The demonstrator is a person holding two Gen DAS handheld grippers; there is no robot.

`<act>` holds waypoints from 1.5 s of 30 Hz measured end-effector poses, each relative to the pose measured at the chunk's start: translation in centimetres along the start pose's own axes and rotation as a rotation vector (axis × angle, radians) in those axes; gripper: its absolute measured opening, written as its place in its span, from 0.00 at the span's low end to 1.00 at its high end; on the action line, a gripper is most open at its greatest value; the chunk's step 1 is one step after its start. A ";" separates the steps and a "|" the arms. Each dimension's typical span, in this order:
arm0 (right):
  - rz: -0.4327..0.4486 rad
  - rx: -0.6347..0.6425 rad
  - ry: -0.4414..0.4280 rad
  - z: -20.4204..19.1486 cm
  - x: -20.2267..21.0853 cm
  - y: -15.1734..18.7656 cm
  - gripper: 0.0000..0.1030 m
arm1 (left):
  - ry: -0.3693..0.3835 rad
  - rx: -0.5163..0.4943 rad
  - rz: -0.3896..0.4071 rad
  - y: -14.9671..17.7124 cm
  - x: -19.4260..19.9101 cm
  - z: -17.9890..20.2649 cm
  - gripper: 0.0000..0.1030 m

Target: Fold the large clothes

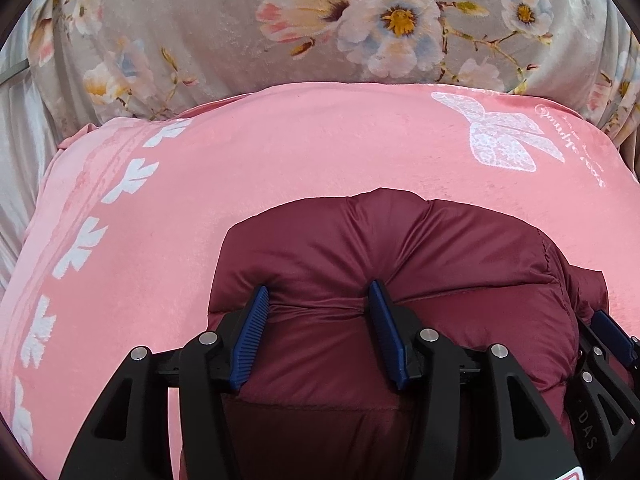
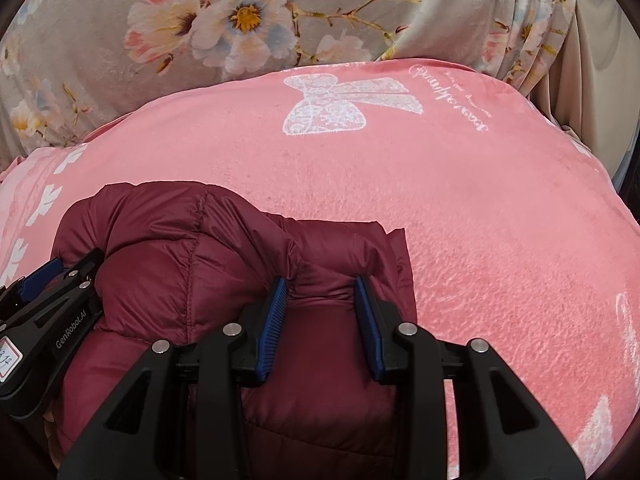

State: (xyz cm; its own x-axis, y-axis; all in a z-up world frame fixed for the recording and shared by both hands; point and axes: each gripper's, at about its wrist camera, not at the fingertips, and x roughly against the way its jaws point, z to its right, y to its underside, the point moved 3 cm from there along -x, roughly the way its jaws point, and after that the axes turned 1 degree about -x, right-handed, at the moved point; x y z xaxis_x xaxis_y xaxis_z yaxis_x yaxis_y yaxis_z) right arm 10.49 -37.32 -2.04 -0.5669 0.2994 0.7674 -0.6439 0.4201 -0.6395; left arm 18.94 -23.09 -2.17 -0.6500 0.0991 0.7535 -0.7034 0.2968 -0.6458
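Observation:
A dark red padded jacket point(image 1: 400, 248) lies bunched on a pink blanket point(image 1: 280, 152); it also shows in the right wrist view point(image 2: 192, 256). My left gripper point(image 1: 318, 292) is shut on a thick fold of the jacket, its blue pads point(image 1: 250, 336) pressing into the fabric. My right gripper point(image 2: 320, 286) is likewise shut on a fold near the jacket's right edge. The right gripper shows at the left wrist view's right edge point(image 1: 612, 340), and the left gripper at the right wrist view's left edge point(image 2: 44, 280). The jacket's near part is hidden under the grippers.
The pink blanket point(image 2: 500, 220) has a white bow print point(image 2: 336, 108) and white leaf motifs point(image 1: 80, 244). Beyond it lies a grey floral cover point(image 1: 240, 32), also in the right wrist view point(image 2: 120, 40). Pale cloth point(image 1: 16, 152) hangs at the far left.

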 end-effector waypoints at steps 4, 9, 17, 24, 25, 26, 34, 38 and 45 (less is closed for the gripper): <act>-0.001 -0.006 -0.004 0.1 -0.2 0.0 0.33 | -0.011 -0.006 0.003 0.0 0.0 0.1 0.48; -0.006 -0.059 -0.075 1.2 0.2 -0.1 0.34 | -0.003 0.002 -0.002 -0.1 0.0 0.0 0.50; -0.066 -0.182 -0.156 5.4 6.5 1.5 0.65 | 0.170 0.105 -0.103 0.9 4.6 -4.4 0.59; -0.112 -0.163 -0.234 3.8 6.2 3.6 0.25 | 0.174 0.066 -0.148 3.4 6.4 -3.5 0.60; -0.100 -0.137 -0.210 3.5 6.4 3.7 0.22 | 0.162 0.052 -0.143 3.7 6.4 -3.3 0.60; -0.088 -0.114 -0.186 3.2 6.5 3.8 0.21 | 0.151 0.037 -0.140 3.9 6.3 -3.1 0.60; -0.080 -0.078 -0.119 2.7 4.9 5.1 0.21 | 0.104 -0.028 -0.118 4.7 5.3 -1.9 0.63; -0.078 -0.082 -0.119 2.8 4.3 5.2 0.23 | 0.095 -0.037 -0.112 4.7 4.8 -1.7 0.64; -0.056 -0.082 -0.124 2.9 4.1 5.7 0.24 | 0.066 -0.058 -0.081 5.0 4.6 -1.2 0.64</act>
State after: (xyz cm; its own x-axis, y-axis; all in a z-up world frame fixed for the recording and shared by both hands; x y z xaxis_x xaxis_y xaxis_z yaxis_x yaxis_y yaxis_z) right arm 2.98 -36.20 -2.63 -0.5939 0.1674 0.7870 -0.6348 0.5035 -0.5861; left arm 12.74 -20.02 -1.76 -0.5702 0.1345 0.8105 -0.7338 0.3603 -0.5760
